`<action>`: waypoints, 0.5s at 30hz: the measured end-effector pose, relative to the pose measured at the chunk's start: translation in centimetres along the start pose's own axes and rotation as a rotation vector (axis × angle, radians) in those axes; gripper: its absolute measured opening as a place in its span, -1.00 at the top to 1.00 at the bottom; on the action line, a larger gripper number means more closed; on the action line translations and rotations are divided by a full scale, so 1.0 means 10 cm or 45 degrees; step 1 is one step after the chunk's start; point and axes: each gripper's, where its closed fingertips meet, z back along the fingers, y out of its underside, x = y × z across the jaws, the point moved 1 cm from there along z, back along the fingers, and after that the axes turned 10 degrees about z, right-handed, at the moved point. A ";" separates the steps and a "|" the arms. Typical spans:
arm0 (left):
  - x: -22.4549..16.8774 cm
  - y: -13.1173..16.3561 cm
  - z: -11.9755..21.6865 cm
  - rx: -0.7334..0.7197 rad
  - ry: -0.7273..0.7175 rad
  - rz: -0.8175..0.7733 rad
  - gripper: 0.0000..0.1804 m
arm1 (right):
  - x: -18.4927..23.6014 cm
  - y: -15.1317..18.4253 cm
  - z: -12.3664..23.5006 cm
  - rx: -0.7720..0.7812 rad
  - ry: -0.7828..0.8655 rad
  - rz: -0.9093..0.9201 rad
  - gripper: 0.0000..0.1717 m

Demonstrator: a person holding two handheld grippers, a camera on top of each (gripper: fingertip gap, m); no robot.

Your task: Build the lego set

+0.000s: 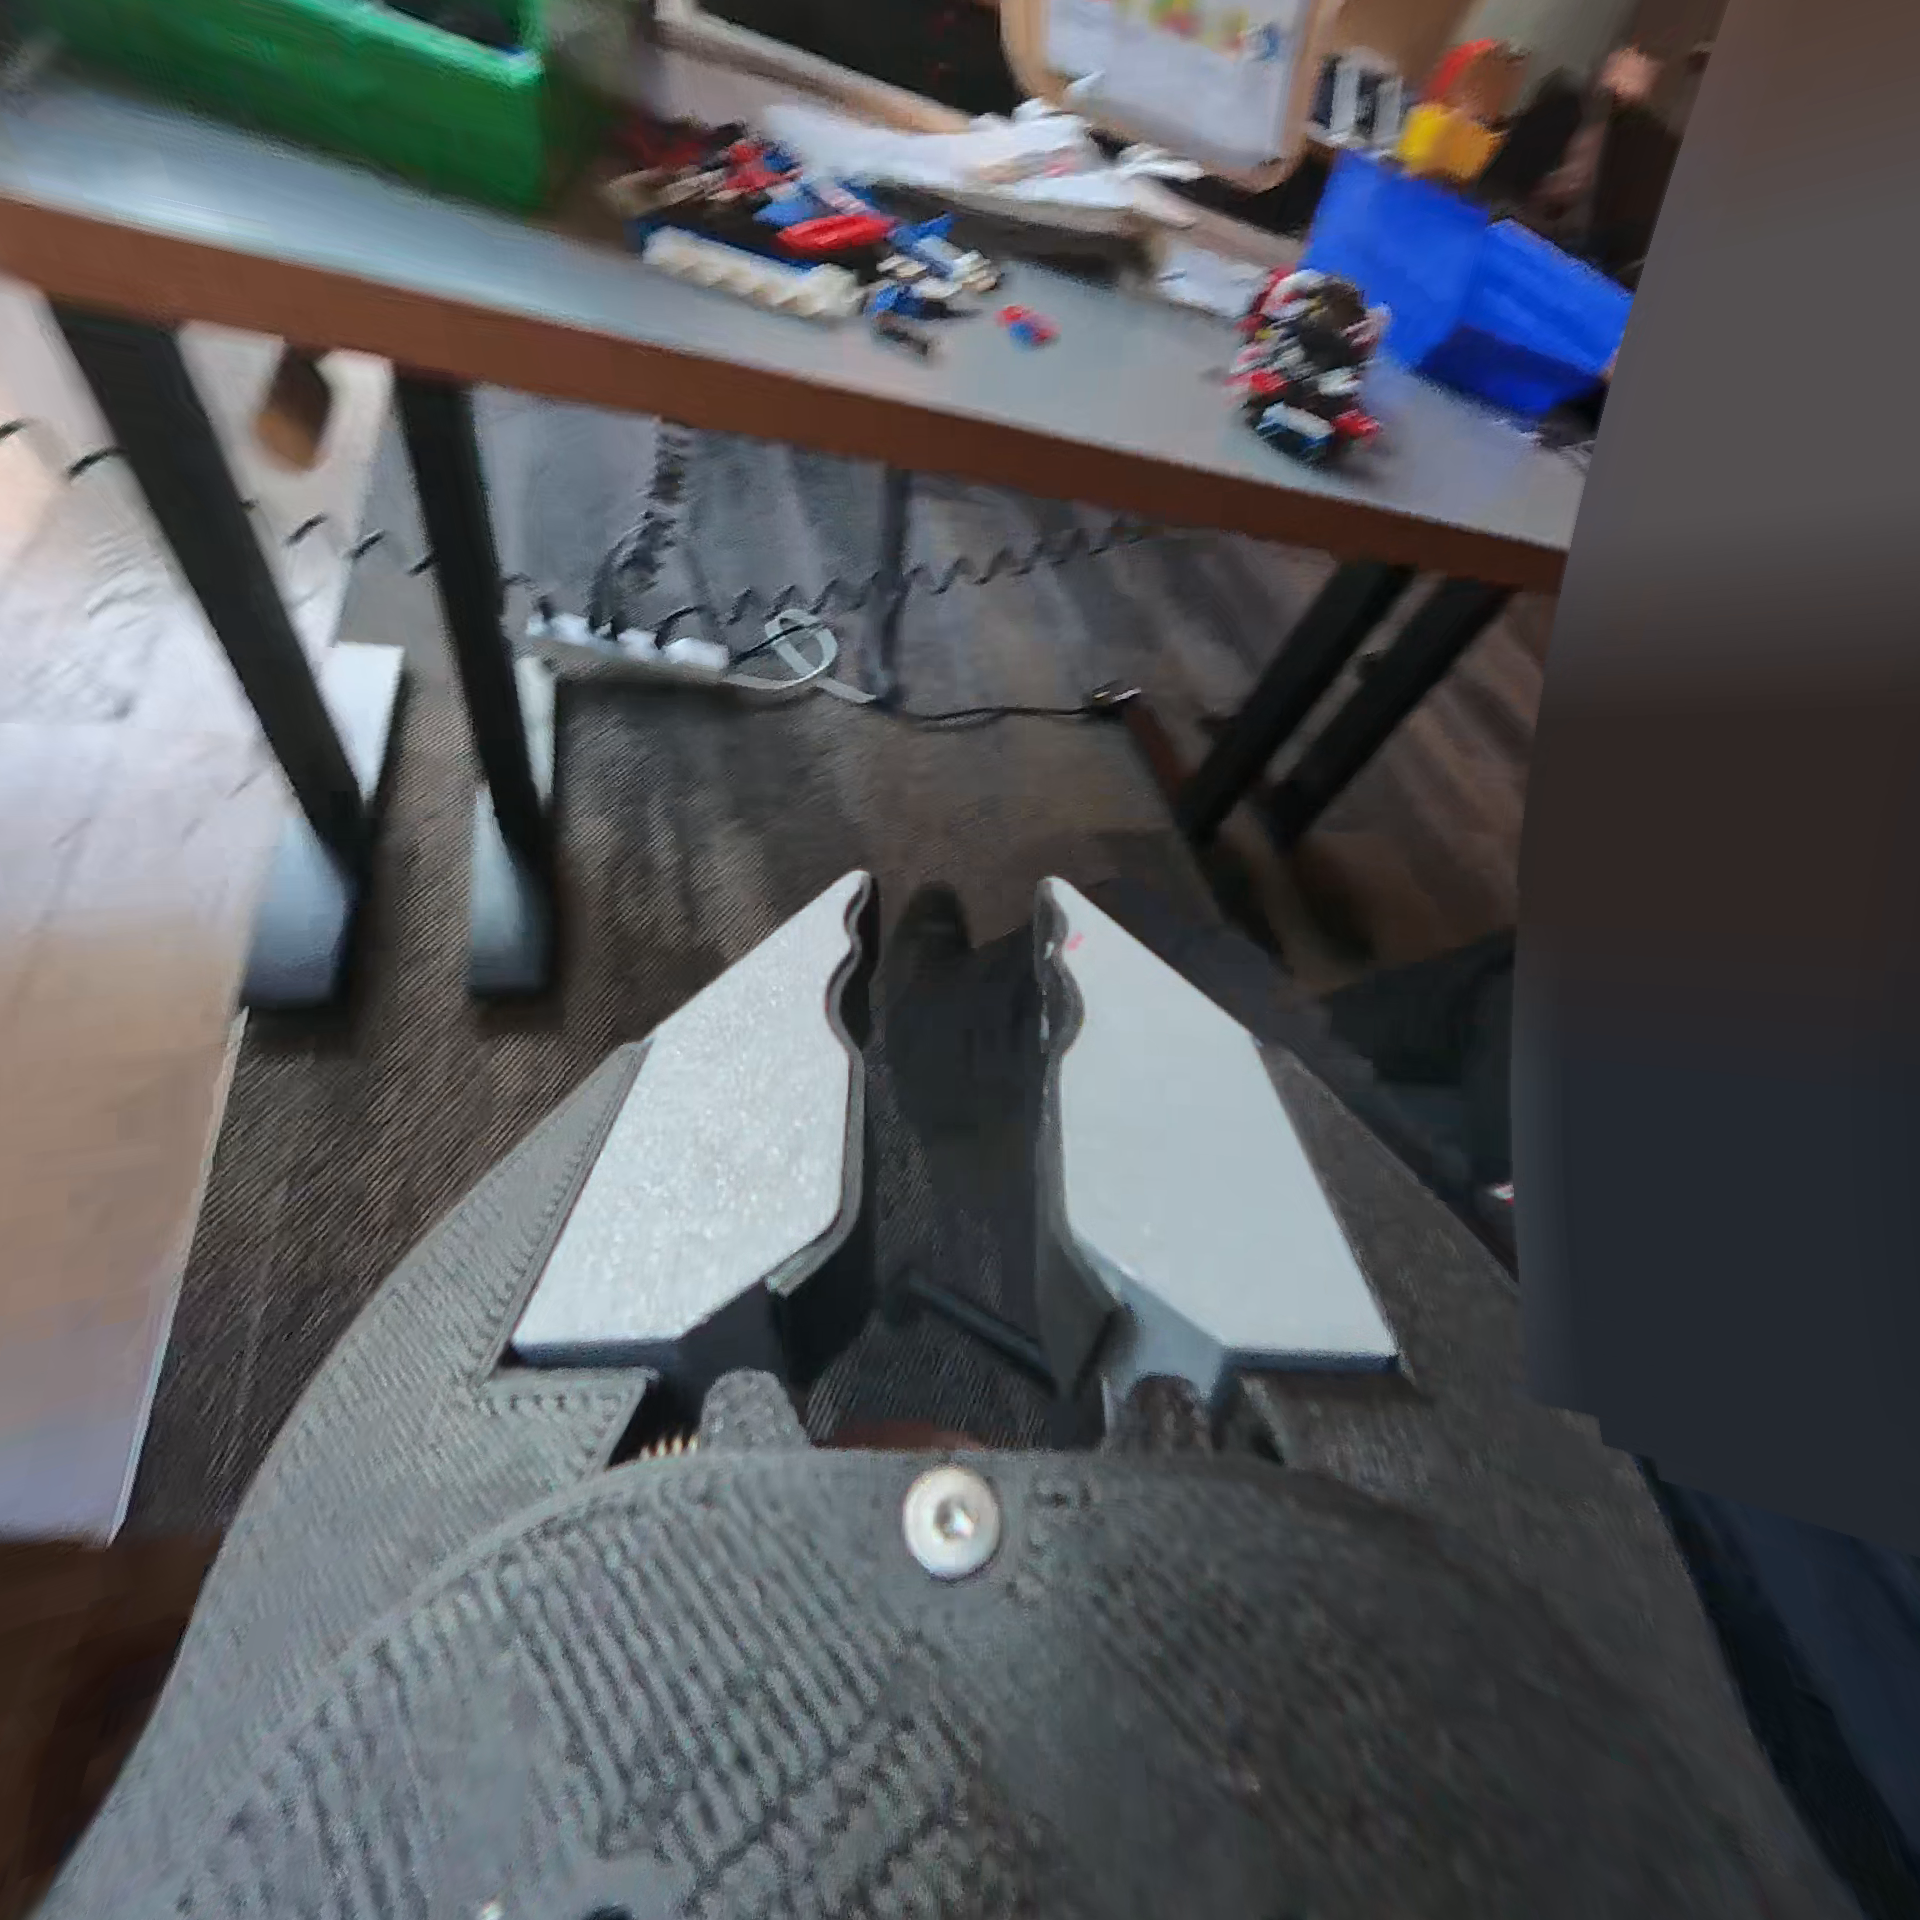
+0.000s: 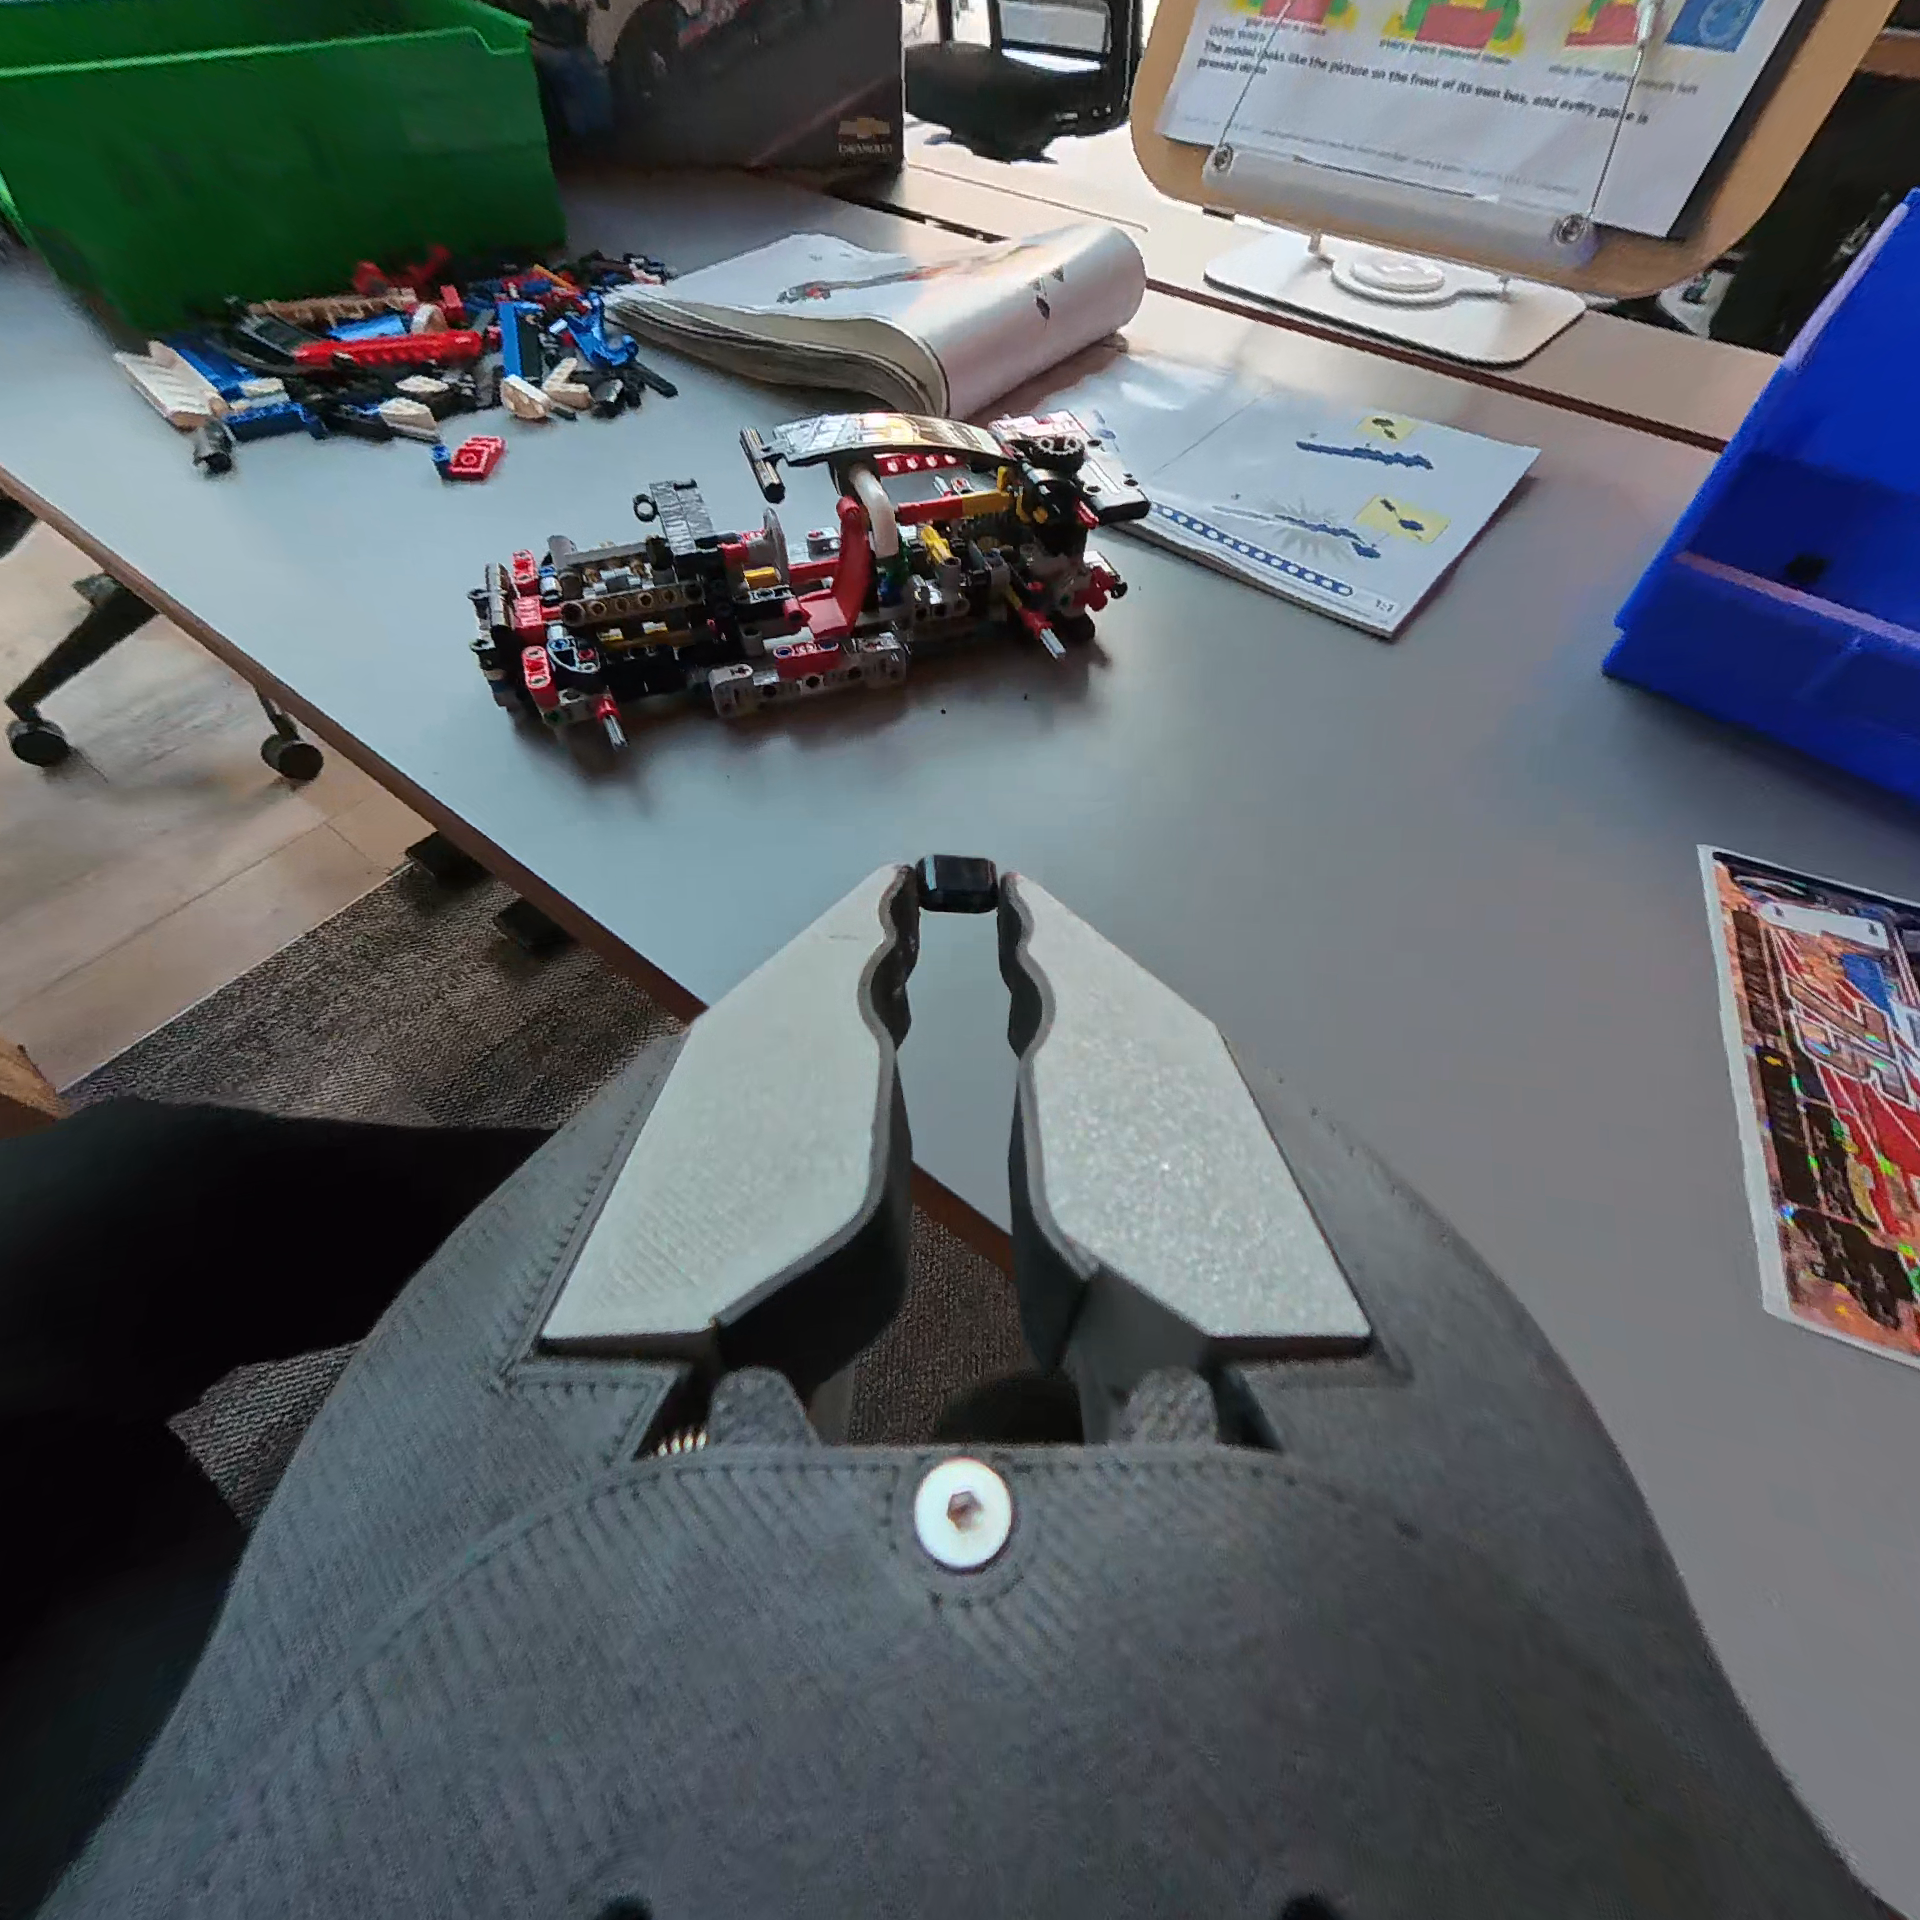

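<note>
- At the near edge of the grey table: right gripper, fingertips pinched on a small black piece, one pad pressed against each of its sides, held above the tabletop.
- Beyond the fingertips, near the middle of the table: partly built brick vehicle chassis in black, red and grey, lying lengthwise, well apart from the held piece.
- Behind the chassis, left: loose heap of red, blue, black and tan brick parts; green bin just behind the heap.
- Behind the chassis, centre: thick instruction booklet, pages curled over; open printed sheet touching the chassis's right end.
- Far right: blue bin; colourful sticker sheet flat on the table, near the right gripper.
- Back right: wooden stand holding a printed page.
- Below table height, over grey carpet: left gripper, fingers spread, nothing between them; view blurred.
- Ahead of the left gripper: black table legs, white power strip and cables on the floor.
- Under the left fingertips: dark shape, too blurred to identify.
</note>
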 end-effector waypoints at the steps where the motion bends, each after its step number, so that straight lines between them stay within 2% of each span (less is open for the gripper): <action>1: 0.16 0.11 0.17 -0.005 -0.061 0.030 0.69 | -0.02 0.01 0.02 0.014 0.012 -0.007 0.86; 3: 0.35 0.27 0.41 -0.042 -0.120 0.103 0.70 | -0.06 0.01 0.05 0.045 0.033 -0.004 0.85; 6: 0.49 0.37 0.50 -0.105 -0.114 0.153 0.69 | -0.01 0.04 0.18 0.044 0.011 0.008 0.85; 9: 0.38 0.27 0.40 -0.155 0.012 0.152 0.70 | -0.01 0.15 0.29 0.089 0.023 -0.019 0.85; 12: 0.25 0.12 0.24 -0.153 0.078 0.089 0.70 | 0.07 0.08 0.36 0.025 0.011 -0.010 0.85; 15: -0.06 0.09 -0.07 -0.039 0.228 0.034 0.70 | 0.13 0.11 0.33 0.045 -0.010 0.058 0.85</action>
